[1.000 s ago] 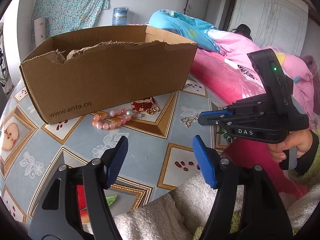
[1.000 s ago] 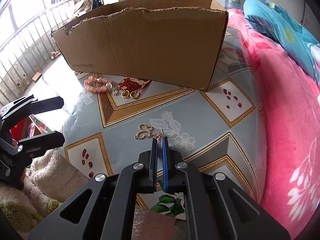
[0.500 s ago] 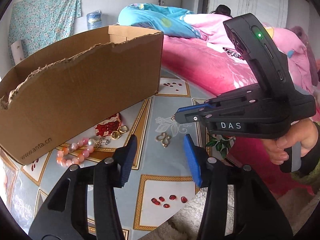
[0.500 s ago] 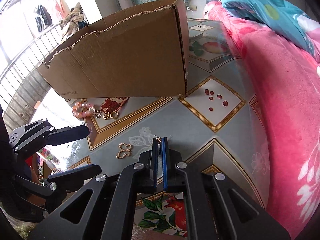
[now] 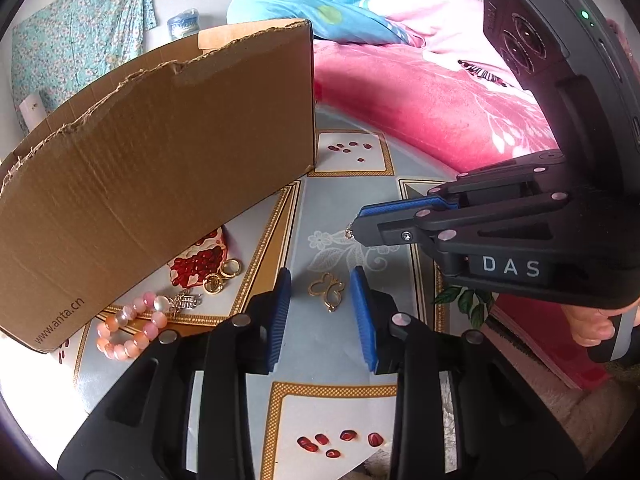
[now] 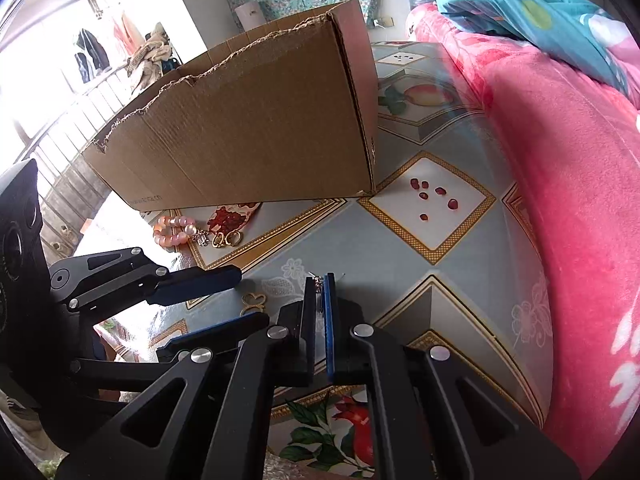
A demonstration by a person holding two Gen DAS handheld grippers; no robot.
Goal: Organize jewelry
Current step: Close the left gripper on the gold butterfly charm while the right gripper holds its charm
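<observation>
Beside one cardboard box (image 5: 160, 168), one pink bead bracelet (image 5: 128, 328), two gold rings (image 5: 222, 276), left fingers (image 5: 280, 312) closing around one gold pendant (image 5: 326, 290), right fingers (image 6: 309, 304) clamped on a chain (image 6: 319, 280).

The right gripper (image 6: 320, 280) is seen clamped on a thin chain (image 6: 319, 279) over the patterned table (image 6: 340, 240); the left gripper (image 6: 236, 296) is seen at left, its jaws closing around a gold pendant (image 6: 253, 301) lying between them; a pink bracelet (image 6: 174, 232) and rings (image 6: 228, 239) are seen beside the box (image 6: 248, 136).
</observation>
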